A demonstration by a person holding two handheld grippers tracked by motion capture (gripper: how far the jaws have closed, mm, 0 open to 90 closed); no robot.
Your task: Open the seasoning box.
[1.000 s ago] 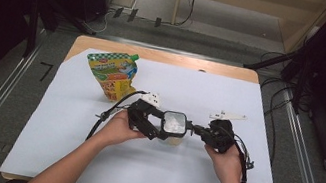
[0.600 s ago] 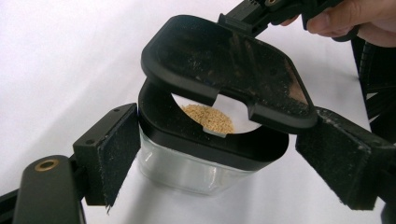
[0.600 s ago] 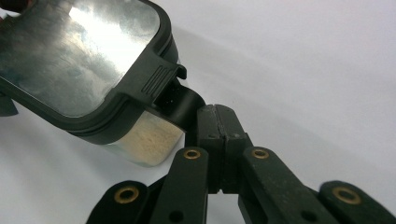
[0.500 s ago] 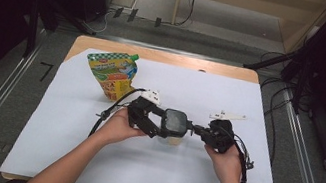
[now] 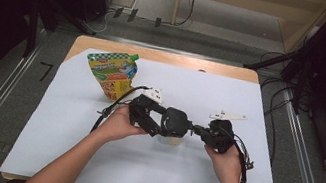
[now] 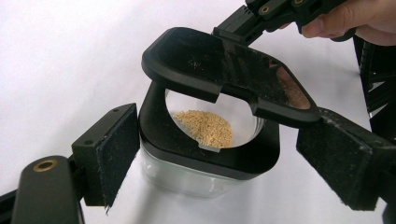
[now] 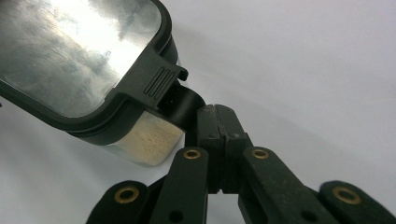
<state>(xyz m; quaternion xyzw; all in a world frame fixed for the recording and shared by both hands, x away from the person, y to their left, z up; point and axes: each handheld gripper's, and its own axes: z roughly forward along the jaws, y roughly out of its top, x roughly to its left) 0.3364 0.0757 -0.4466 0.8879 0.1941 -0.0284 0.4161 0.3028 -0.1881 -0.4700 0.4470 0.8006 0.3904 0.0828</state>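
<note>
Comparing with second ago: lid point(image 6: 224, 70) now lowered over jar point(image 6: 205, 158), grains inside; tab pinched by right gripper point(image 7: 215, 114); left gripper point(image 6: 233, 154) pads spread beside jar. Closing judged nearly done.

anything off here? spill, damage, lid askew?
No spill or damage. The lid sits tilted, raised on one side above the jar, with the right gripper shut on its tab. The grains stay inside. The left gripper straddles the jar, pads apart from it.
</note>
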